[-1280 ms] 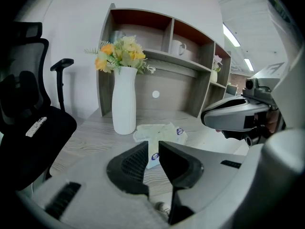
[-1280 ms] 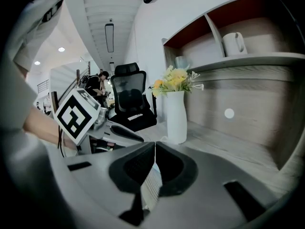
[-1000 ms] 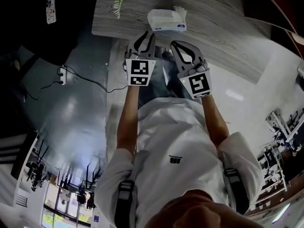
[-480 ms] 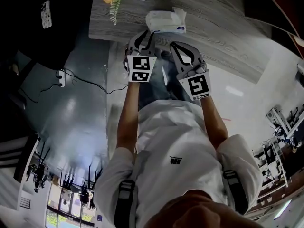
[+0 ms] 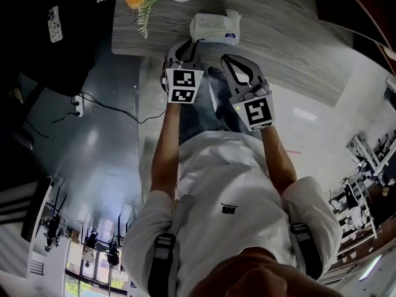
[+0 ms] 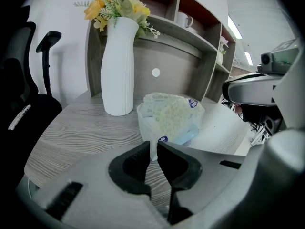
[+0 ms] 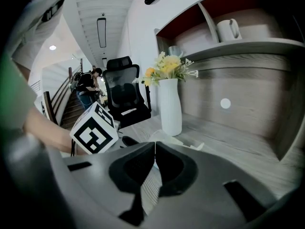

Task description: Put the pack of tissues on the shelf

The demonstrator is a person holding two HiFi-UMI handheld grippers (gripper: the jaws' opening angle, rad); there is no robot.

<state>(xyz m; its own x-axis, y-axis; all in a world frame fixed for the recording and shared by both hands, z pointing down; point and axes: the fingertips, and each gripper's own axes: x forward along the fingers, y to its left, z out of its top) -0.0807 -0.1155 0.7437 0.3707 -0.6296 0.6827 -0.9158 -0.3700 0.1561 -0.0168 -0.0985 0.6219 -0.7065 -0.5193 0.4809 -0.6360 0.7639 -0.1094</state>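
Note:
The pack of tissues [image 5: 215, 28] lies on the grey wood desk [image 5: 278, 36], a white soft pack with a blue label. My left gripper [image 5: 187, 44] is shut and empty, its tips just short of the pack. In the left gripper view the tissues [image 6: 171, 118] sit right beyond the jaws of the left gripper [image 6: 154, 147]. My right gripper [image 5: 229, 59] is shut too, held over the desk's front edge to the right. The right gripper [image 7: 155, 149] hides most of the tissue pack [image 7: 167, 138] in its own view. The shelf board [image 6: 190, 37] runs above the desk.
A white vase [image 6: 119, 66] with yellow flowers stands left of the pack. A mug [image 6: 183, 19] sits in an upper shelf compartment. A black office chair [image 6: 19, 89] stands left of the desk. A power strip [image 5: 77, 101] and cable lie on the floor.
My left gripper has moved forward, closer to the tissue pack. The right gripper has barely shifted. Both stay shut.

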